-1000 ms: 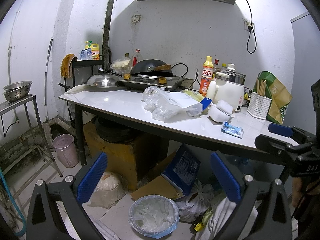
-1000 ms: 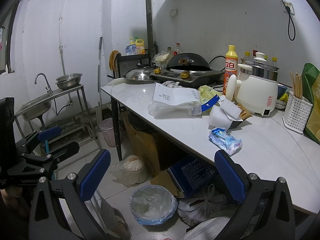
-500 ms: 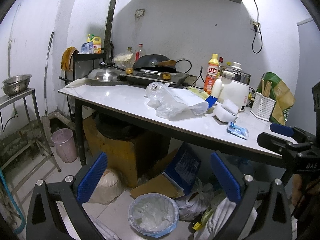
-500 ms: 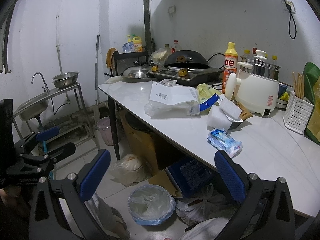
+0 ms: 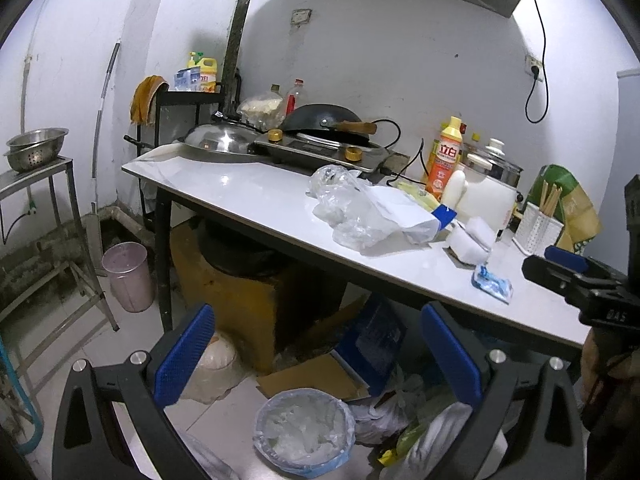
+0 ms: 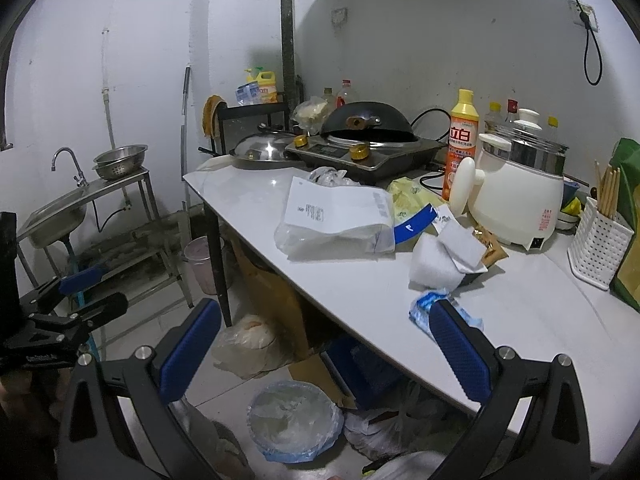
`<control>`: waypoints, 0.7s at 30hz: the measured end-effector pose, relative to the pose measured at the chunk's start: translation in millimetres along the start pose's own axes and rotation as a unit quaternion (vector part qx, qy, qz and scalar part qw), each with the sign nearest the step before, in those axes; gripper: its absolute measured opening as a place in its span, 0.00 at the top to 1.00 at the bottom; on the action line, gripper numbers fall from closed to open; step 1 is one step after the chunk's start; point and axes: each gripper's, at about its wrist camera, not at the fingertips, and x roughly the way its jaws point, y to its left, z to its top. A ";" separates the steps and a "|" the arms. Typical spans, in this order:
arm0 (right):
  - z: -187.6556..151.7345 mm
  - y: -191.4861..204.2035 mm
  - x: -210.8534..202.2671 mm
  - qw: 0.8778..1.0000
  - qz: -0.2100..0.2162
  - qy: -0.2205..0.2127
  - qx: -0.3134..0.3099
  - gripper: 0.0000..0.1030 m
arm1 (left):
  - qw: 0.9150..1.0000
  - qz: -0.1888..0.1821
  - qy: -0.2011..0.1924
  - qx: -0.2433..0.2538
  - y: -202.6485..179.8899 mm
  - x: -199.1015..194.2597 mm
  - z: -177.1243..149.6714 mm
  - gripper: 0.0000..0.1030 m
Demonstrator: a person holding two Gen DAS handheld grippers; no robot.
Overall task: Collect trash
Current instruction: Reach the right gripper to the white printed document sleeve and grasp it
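While both grippers hang off the near edge of the tabletop (image 6: 360, 292), nothing is picked up yet.

Left gripper (image 5: 316, 356): fingers spread wide, empty, aimed under the tabletop edge toward the lined bin (image 5: 304, 428) on the floor.

Right gripper (image 6: 324, 348): fingers released, empty; its right blue pad overlaps the blue wrapper (image 6: 430, 306) in that view. I cannot tell whether it touches it.

Trash on tabletop: blue wrapper lies near the front edge; crumpled white paper wad (image 6: 436, 264) sits just behind it; clear plastic bag with a printed white sheet (image 6: 336, 220) lies mid-surface, in front of the stove (image 6: 364, 152).

Not trash, by my reading: rice cooker (image 6: 520, 196), orange detergent bottle (image 6: 462, 140), chopstick basket (image 6: 600, 248).

Handling, wrapper: looks light, thin, crinkly, probably slick. It lies flat, so pinch a raised crumpled end rather than the middle.

Handling, paper wad: soft, light, will crush; take it across its bulk.

Handling, plastic bag: floppy, slippery; the sheet may slide off. Grip a bunched fold, best at the crumpled far end.

Risk: a light wrapper could skid along the smooth top or off the front edge when nudged.
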 end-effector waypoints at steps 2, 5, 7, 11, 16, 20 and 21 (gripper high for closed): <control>6.8 -0.9 5.8 1.000 0.000 0.002 0.000 0.00 | 1.000 0.000 -0.001 -0.001 3.4 2.1 5.3 0.01; 16.4 -4.0 14.8 1.000 0.000 0.004 0.001 0.00 | 1.000 0.003 0.000 -0.002 6.8 7.9 14.7 0.01; 21.9 -5.8 19.8 1.000 -0.001 0.005 0.001 0.00 | 1.000 0.003 0.000 -0.002 9.4 12.3 20.3 0.01; 36.8 -7.9 34.1 1.000 -0.004 0.007 0.001 0.00 | 1.000 0.005 -0.001 -0.004 14.8 22.9 32.3 0.01; 52.7 -11.9 55.8 1.000 -0.009 0.016 0.000 0.00 | 1.000 0.008 0.003 -0.009 23.5 38.6 42.8 0.01; 62.7 -17.8 75.5 1.000 -0.017 0.025 0.001 0.00 | 1.000 0.011 0.008 -0.015 33.4 52.5 47.9 0.01; 64.7 -19.4 80.2 0.999 -0.019 0.027 0.001 0.00 | 1.000 0.011 0.009 -0.017 35.9 55.5 48.6 0.01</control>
